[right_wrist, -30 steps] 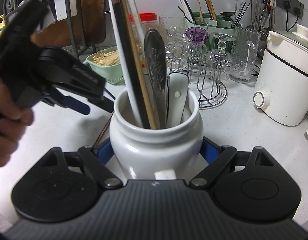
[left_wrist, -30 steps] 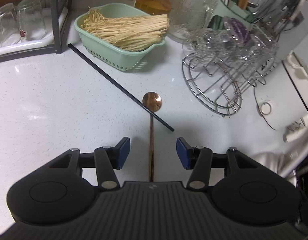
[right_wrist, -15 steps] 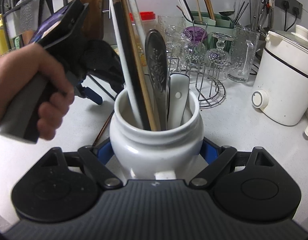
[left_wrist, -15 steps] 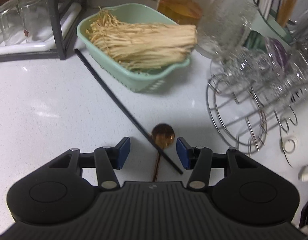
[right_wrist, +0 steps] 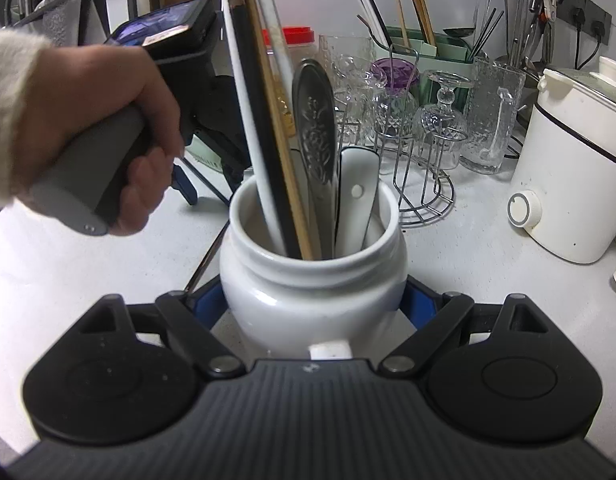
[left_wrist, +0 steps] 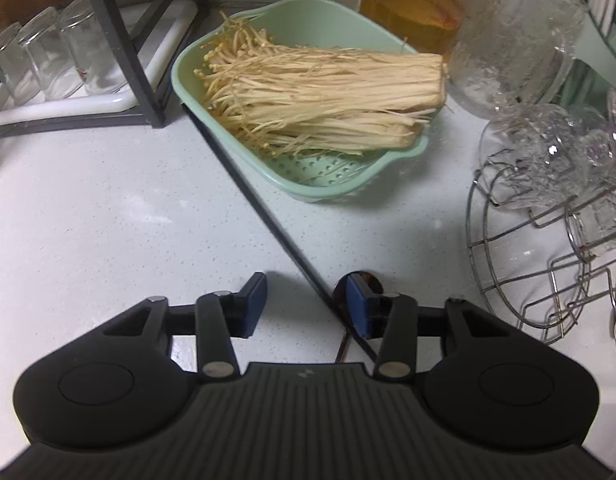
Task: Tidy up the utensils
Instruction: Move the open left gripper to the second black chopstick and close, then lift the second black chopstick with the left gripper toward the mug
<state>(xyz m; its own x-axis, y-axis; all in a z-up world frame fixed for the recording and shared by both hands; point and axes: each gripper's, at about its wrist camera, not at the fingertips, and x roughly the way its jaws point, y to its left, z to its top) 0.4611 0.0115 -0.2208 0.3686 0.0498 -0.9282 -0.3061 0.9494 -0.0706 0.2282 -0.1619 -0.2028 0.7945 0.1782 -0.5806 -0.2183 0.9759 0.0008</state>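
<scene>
A black chopstick point(left_wrist: 268, 220) lies slanted on the white counter point(left_wrist: 88, 220) and runs down between the jaws of my left gripper point(left_wrist: 306, 308). Those jaws are closing, and the pads stand clear of the chopstick. A copper spoon point(left_wrist: 367, 280) lies under the chopstick, its bowl half hidden behind the right finger. My right gripper point(right_wrist: 312, 300) is shut on a white ceramic jar point(right_wrist: 311, 280). The jar holds chopsticks point(right_wrist: 264, 120), an embossed metal spoon point(right_wrist: 315, 128) and a white spoon point(right_wrist: 353, 196). A hand point(right_wrist: 88, 128) holds the left gripper to the jar's left.
A green basket point(left_wrist: 327, 184) of enoki mushrooms sits just beyond the chopstick. To the right is a wire rack point(left_wrist: 547, 272) of glassware. Upturned glasses point(left_wrist: 48, 60) sit on a tray at far left. A white cooker point(right_wrist: 567, 168) and a utensil holder point(right_wrist: 427, 44) stand to the right of the jar.
My left gripper moved forward towards the green basket and tipped further down. The spoon bowl went from ahead of the fingers to beside the right one. The right gripper and jar stayed put.
</scene>
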